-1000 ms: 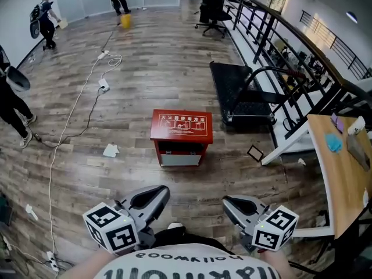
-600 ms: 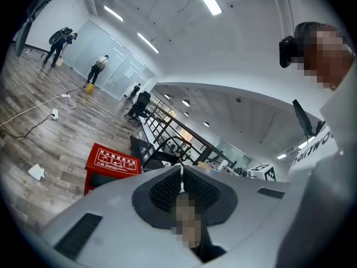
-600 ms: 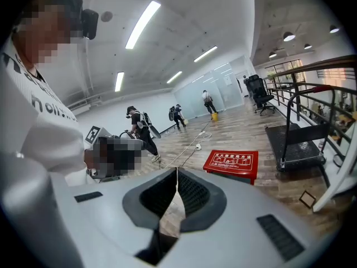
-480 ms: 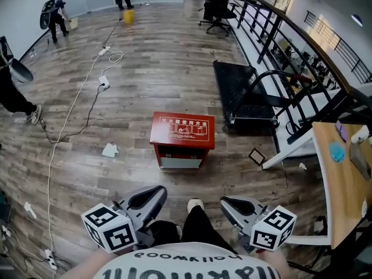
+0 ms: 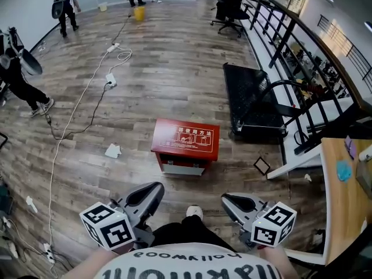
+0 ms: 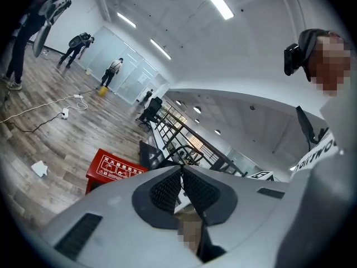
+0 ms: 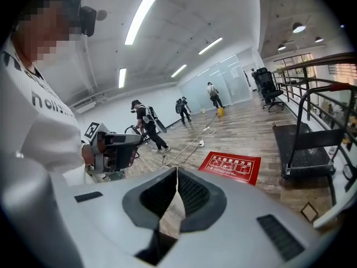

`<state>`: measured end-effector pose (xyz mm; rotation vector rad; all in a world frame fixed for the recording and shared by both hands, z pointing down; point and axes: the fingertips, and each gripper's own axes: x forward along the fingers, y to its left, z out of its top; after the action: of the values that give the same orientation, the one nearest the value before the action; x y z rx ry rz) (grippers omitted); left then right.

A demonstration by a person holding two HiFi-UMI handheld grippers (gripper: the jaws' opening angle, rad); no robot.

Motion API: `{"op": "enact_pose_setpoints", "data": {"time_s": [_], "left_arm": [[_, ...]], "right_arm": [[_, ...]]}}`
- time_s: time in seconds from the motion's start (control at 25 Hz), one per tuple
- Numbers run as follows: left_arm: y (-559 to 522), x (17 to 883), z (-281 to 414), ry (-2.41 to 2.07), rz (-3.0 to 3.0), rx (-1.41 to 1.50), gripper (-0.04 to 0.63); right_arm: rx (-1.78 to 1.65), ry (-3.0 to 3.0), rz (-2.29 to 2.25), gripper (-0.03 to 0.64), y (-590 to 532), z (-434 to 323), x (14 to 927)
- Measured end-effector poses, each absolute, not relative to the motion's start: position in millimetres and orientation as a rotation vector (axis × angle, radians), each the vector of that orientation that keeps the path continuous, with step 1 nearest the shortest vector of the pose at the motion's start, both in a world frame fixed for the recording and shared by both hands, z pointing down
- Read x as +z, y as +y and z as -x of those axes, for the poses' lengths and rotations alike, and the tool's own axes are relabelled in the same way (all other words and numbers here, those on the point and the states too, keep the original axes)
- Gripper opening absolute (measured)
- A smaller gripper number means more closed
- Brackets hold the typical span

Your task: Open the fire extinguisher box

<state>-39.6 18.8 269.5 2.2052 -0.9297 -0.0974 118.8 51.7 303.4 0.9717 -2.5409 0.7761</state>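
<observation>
Your left gripper and right gripper both pressed together, empty, red fire extinguisher box slightly nearer than a second ago, shut, your shoe now forward.

— Anything here you can read?

— The red box on the floor. Its lid carries one row of white Chinese characters, 灭火器使用方法. From above only the last four, 使用方法, come out sharp. Small white pictograms sit in a row just under them, too small to make out.

— And on the person?

— The white shirt has black letters, "hollywood", upside down in the head view. The right gripper view catches only its start, "holly".

— Those cubes?

— Black-and-white square code markers, on the left gripper and the right gripper. Patterns, not letters.
</observation>
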Motion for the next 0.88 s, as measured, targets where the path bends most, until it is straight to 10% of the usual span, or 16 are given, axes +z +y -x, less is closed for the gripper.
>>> {"op": "enact_pose_setpoints", "data": {"time_s": [0.88], "left_arm": [[-73,304,-11,-1.047,-2.112,-0.068,0.02]], "right_arm": [[0.884,-2.511,-0.817,0.011,-48,-171,342]]}}
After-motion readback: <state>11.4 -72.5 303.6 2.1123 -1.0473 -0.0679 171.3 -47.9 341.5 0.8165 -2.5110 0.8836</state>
